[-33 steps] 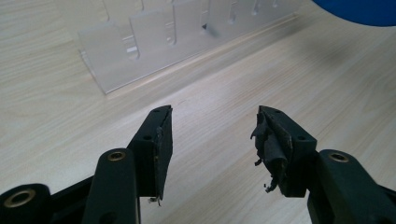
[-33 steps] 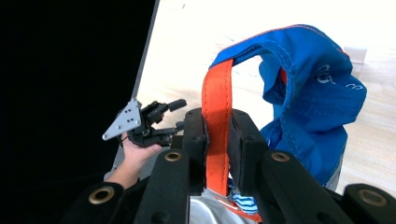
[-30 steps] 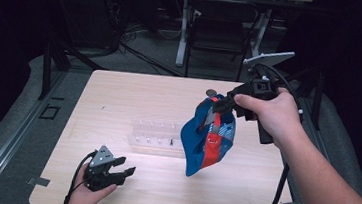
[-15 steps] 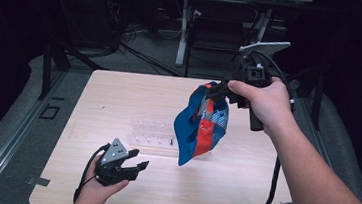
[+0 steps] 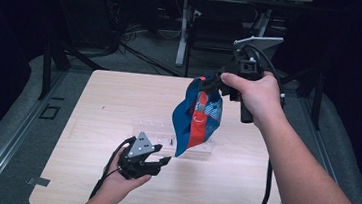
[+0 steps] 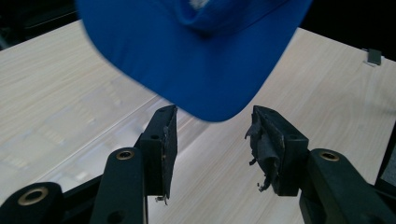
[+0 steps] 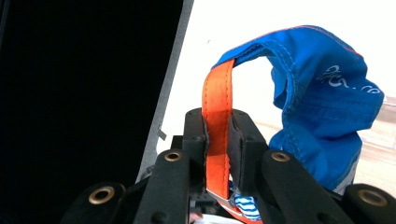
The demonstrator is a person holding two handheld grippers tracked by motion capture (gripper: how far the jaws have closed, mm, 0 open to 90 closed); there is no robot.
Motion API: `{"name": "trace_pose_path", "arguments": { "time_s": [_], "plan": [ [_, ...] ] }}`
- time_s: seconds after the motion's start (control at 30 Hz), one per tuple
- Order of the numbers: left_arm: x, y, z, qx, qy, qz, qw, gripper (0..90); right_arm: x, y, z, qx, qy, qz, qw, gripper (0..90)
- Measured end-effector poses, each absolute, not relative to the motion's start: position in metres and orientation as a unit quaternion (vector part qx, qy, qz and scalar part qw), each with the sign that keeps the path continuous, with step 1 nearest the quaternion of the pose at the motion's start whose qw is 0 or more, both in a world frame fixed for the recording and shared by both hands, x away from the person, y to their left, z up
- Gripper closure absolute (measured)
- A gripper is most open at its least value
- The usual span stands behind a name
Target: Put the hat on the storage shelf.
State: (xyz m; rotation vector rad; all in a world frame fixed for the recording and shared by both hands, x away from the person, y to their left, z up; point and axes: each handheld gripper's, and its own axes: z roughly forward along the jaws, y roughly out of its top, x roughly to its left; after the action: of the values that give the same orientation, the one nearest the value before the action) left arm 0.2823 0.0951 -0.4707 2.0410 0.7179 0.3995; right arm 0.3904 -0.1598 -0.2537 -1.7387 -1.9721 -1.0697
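A blue cap (image 5: 187, 120) with an orange strap (image 5: 199, 119) hangs above the wooden table (image 5: 114, 93). My right gripper (image 5: 210, 84) is shut on the strap and holds the cap up from its top. In the right gripper view the jaws (image 7: 217, 135) pinch the orange strap (image 7: 217, 98), and the blue cloth (image 7: 327, 102) bulges to the right. My left gripper (image 5: 163, 161) is open, low over the table, just left of the cap's hanging brim. In the left gripper view the blue brim (image 6: 201, 60) hovers just above and beyond the open jaws (image 6: 212, 135), untouched.
A clear plastic box (image 5: 154, 128) lies on the table under and behind the cap. Desk legs and cables (image 5: 183, 27) stand on the floor beyond the far edge. A small tape piece (image 6: 373, 57) lies near a table edge.
The right gripper has carried the cap left and slightly up. The left gripper has moved right and forward, ending close under the brim.
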Motion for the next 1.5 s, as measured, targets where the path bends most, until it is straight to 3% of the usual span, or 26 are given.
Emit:
{"name": "trace_pose_path", "arguments": {
  "time_s": [0.33, 0.87, 1.5],
  "plan": [
    [0.287, 0.08, -0.471, 0.832, 0.286, 0.182, 0.438, 57.2, 0.393, -0.146, -0.255, -0.599, -0.689, -0.377, 0.157, 78.1],
    [0.3, 0.096, -0.473, 0.833, 0.306, 0.209, 0.41, 85.3, 0.395, -0.136, -0.259, -0.594, -0.688, -0.385, 0.162, 78.1],
    [0.313, 0.107, -0.485, 0.825, 0.324, 0.202, 0.416, 88.0, 0.405, -0.118, -0.278, -0.588, -0.693, -0.384, 0.164, 78.1]
  ]
}}
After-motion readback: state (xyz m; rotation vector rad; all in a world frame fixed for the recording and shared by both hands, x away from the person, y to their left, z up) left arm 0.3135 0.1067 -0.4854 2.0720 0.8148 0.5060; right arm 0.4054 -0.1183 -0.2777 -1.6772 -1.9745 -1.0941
